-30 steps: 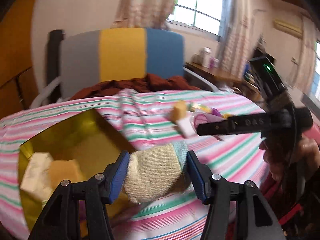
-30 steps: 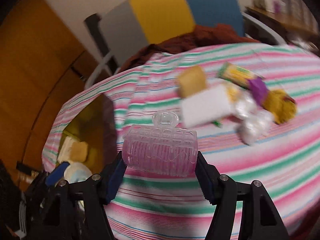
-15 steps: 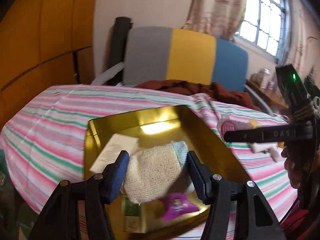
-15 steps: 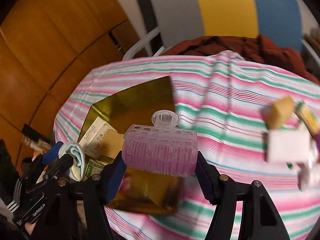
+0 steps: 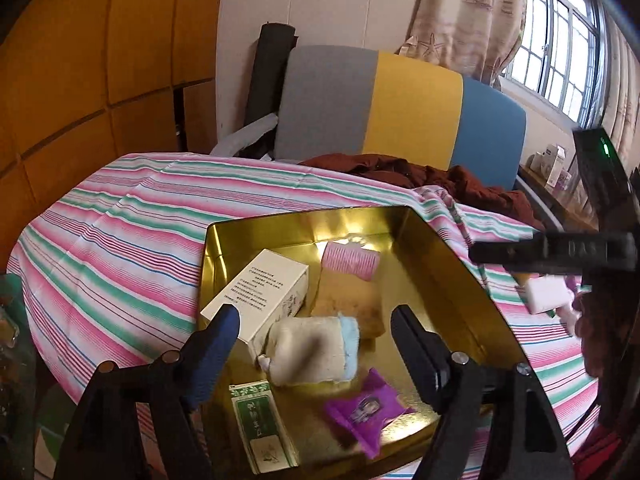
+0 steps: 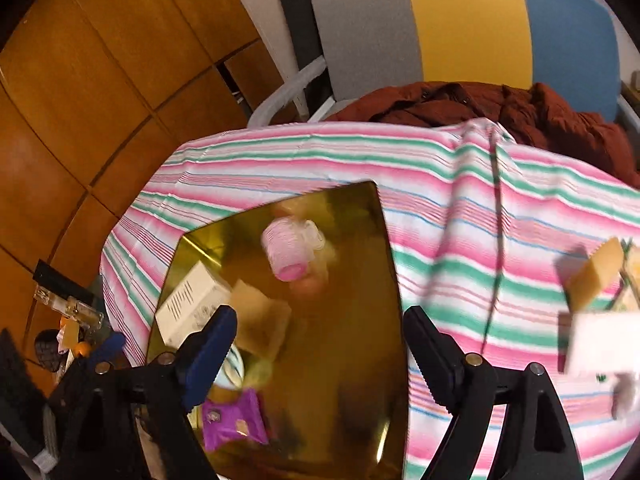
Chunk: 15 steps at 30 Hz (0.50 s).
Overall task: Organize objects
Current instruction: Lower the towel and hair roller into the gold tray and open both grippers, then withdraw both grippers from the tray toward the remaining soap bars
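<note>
A home: curtained window (image 5: 560, 48), striped tablecloth (image 5: 120, 248), chair (image 5: 400, 108).

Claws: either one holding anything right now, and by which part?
Nothing held. Left claw opening around the sock roll; right claw opening, empty.

A table covered by a pink, green and white striped cloth (image 5: 120, 240) carries a gold tray (image 5: 440, 264), a white block (image 6: 600, 344) and a tan sponge (image 6: 596, 276).

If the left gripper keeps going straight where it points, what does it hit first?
Most likely the beige sock bundle, which lies between the fingers of the left gripper as its jaws open, the pads clear of it. It sits inside the gold tray; depth is hard to judge.
</note>
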Tool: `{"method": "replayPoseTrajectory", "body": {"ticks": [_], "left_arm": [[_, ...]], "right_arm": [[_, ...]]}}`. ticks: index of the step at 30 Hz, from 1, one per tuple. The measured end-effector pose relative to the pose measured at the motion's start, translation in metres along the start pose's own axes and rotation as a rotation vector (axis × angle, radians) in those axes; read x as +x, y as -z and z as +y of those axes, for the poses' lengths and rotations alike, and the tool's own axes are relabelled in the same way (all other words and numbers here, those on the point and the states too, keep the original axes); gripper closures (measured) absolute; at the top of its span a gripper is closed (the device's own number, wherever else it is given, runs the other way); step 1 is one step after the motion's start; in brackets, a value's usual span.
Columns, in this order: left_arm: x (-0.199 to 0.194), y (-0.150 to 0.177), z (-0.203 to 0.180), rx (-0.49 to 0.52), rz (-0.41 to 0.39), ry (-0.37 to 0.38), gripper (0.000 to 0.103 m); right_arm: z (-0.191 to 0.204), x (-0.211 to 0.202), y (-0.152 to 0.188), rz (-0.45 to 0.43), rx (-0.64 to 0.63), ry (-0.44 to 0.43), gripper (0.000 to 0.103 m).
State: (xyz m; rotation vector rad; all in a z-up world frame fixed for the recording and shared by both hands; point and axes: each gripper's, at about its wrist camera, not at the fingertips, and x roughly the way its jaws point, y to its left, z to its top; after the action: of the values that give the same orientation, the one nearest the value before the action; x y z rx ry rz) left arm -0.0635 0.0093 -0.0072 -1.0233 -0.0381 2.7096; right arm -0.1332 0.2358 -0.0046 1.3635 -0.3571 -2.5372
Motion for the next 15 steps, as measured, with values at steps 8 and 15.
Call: {"method": "replayPoseTrajectory", "body": {"ticks": [8,15], "left_arm": [[-0.014,-0.001,-0.019,0.029,-0.009,0.014,0.023],[-0.023,0.004,-0.032,0.033,-0.005,0.002,0.023]], "right_arm": [[-0.006,-0.024,0.034,-0.039,-0.020,0.059,0.016],[-0.001,-0.051,0.052,-0.125,-0.069,0.151,0.014]]}}
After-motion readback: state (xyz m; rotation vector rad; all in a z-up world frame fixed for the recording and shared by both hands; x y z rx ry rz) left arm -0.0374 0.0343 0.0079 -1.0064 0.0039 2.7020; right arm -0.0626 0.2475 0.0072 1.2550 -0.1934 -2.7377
